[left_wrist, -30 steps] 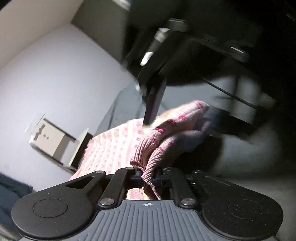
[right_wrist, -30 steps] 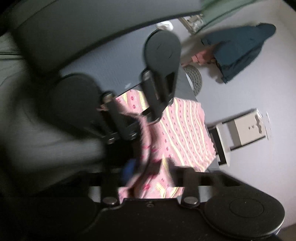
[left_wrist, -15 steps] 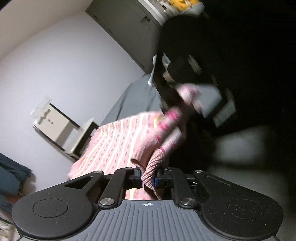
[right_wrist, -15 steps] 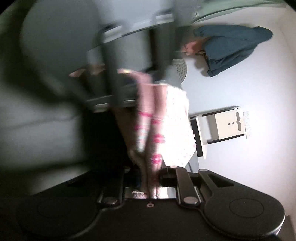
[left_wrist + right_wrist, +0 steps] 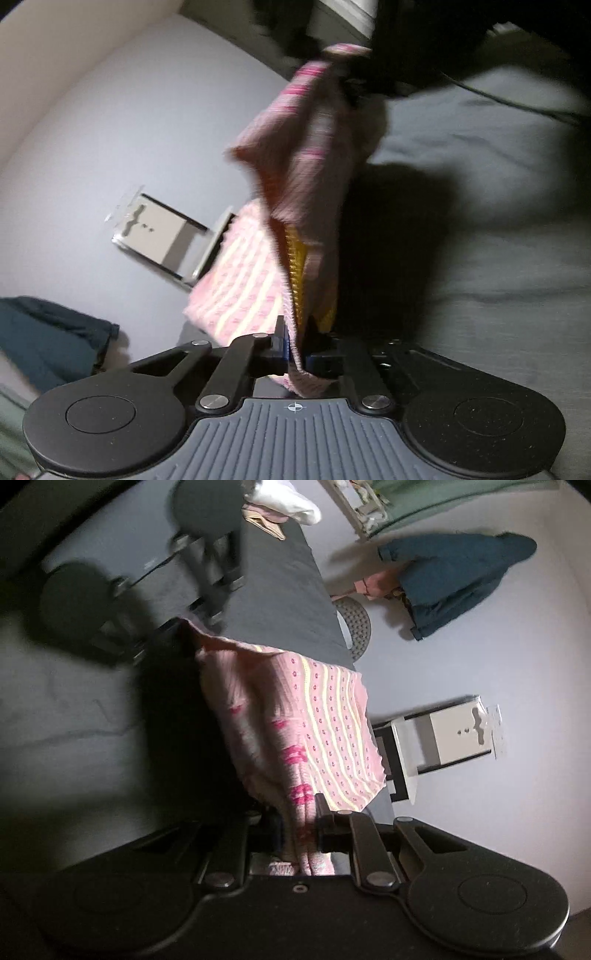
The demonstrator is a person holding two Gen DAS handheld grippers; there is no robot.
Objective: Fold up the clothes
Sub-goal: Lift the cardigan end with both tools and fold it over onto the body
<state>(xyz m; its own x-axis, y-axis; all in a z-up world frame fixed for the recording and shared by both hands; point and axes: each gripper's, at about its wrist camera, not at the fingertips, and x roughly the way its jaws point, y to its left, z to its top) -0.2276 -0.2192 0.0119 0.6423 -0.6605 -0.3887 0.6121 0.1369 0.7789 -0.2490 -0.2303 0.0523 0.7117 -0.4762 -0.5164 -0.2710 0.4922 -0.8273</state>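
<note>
The left claw is closed tight on a fold of the pink knitted sweater, with the cloth pinched between its two blue-tipped fingers and a short end hanging below them. From that grip the sweater rises in a twisted band toward the top of the left wrist view, where its striped cuff meets a dark blurred shape that cannot be made out. A yellow inner edge shows just above the grip. To the left of the sweater, the rest of it, with pale yellow stripes, lies spread over the edge of a bed with a grey sheet. Beyond the sweater, on the pale floor, stands a small white stool, and farther left of that lies a dark blue garment.

In the right wrist view, the right claw is likewise clamped on a bunched part of the sweater, the cloth filling the gap between its fingers. The sweater spreads away from the grip across the grey sheet, dotted and striped. Above and left of the sweater, the left claw shows as a dark blur. Right of the sweater are the white stool and the blue garment.
</note>
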